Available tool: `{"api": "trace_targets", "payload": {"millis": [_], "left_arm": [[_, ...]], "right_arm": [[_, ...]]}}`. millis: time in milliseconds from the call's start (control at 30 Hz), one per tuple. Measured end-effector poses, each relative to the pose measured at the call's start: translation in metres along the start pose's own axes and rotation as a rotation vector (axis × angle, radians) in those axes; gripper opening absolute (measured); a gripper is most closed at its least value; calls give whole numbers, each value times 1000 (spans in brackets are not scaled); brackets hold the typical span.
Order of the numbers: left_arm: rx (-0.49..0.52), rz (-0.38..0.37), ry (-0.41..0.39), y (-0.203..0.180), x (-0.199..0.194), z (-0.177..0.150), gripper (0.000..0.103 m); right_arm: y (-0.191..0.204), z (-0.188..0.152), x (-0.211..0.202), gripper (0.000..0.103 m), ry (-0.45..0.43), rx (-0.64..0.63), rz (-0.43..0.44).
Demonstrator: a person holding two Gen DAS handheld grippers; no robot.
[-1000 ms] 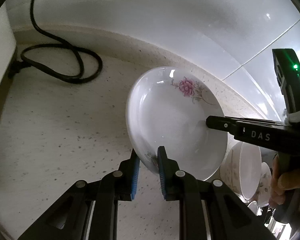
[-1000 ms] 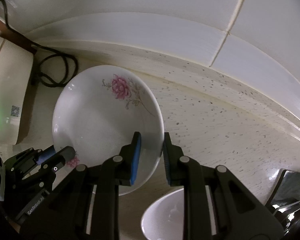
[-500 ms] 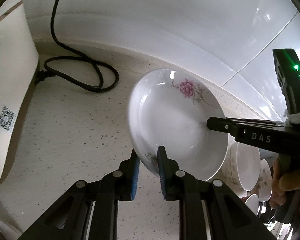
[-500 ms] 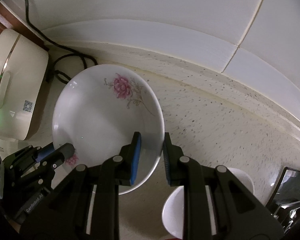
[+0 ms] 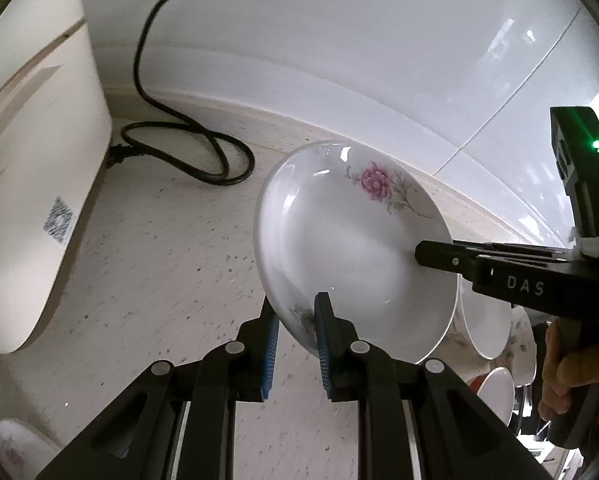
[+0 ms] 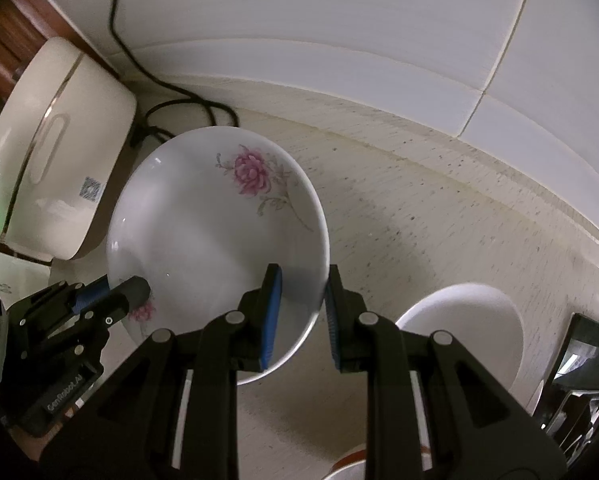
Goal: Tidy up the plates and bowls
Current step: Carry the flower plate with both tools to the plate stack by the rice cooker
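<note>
White floral plate (image 5: 351, 248) lifted over speckled counter (image 5: 159, 248), left claw (image 5: 295, 336) and right claw (image 6: 301, 312) each pinching opposite rims

A speckled cream counter (image 5: 147, 248) meets glossy white wall tiles (image 5: 339, 40) across the upper frame. At left stands a cream appliance (image 5: 31, 184), possibly a rice cooker, its black cord (image 5: 179, 152) looped beside it.

We see a pale speckled countertop (image 5: 159, 264) running to a white tiled wall. At nine o'clock a cream appliance (image 5: 31, 184) stands on it; toward eleven its black cord (image 5: 203, 160) lies looped. At four o'clock a white bowl (image 6: 471, 328) sits on the stone
</note>
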State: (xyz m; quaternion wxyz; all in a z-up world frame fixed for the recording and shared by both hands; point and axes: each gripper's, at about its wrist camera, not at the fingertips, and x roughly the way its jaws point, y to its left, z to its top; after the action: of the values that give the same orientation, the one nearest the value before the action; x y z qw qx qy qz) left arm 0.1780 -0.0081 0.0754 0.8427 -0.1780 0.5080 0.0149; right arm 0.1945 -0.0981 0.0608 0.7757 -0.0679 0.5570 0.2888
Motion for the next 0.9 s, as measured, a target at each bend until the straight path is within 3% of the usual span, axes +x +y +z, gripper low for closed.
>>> {"api": "trace_targets", "payload": {"millis": [300,900], "left_arm": [[-10,8,-19,16,-29,-14,18],[-50,33,-23,47,-77,-75,18]], "right_arm": [[25,-26,-18,25,-15,-16,32],[73,-71,-29,25,-13,-64,97]]}}
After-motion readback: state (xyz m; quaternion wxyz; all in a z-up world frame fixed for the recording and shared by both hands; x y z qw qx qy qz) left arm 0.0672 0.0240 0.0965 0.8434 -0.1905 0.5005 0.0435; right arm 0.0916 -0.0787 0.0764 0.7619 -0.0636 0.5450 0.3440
